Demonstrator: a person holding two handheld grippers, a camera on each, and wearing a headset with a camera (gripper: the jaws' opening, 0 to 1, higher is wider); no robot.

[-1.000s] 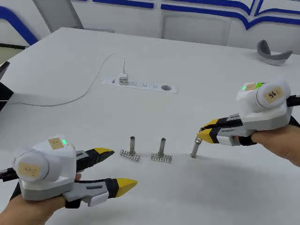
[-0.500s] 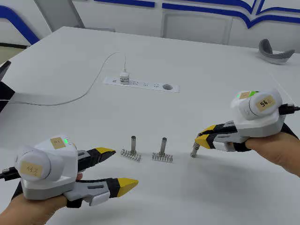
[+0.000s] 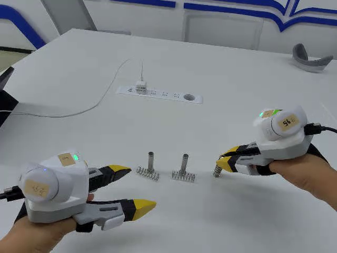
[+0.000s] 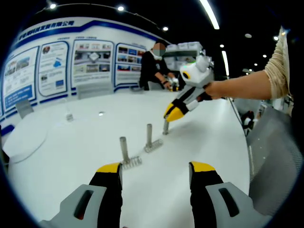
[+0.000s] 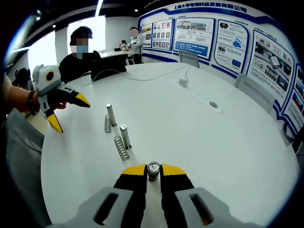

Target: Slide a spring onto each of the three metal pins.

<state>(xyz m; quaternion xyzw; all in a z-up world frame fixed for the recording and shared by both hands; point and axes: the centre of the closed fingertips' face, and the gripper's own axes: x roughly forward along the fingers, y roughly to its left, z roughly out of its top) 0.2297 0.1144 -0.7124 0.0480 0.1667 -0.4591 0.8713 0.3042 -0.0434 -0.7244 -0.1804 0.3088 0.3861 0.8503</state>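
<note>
- Third pin (image 5: 153, 169): just its top shows between the right gripper's (image 5: 153, 166) fingers (image 5: 137, 175) in the right gripper view; the shaft is hidden beneath them.
- Left gripper (image 3: 139, 185): its rear, behind the fingers, is cut by the head view's bottom edge.

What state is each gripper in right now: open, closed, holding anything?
Left gripper: open, holding nothing.
Right gripper: closed on a spring.

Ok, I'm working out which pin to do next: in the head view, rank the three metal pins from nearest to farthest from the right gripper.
1. The right pin, at the tips of the right gripper.
2. The middle pin, just left of that one.
3. The left pin, farthest left, on the other gripper's side.
</note>
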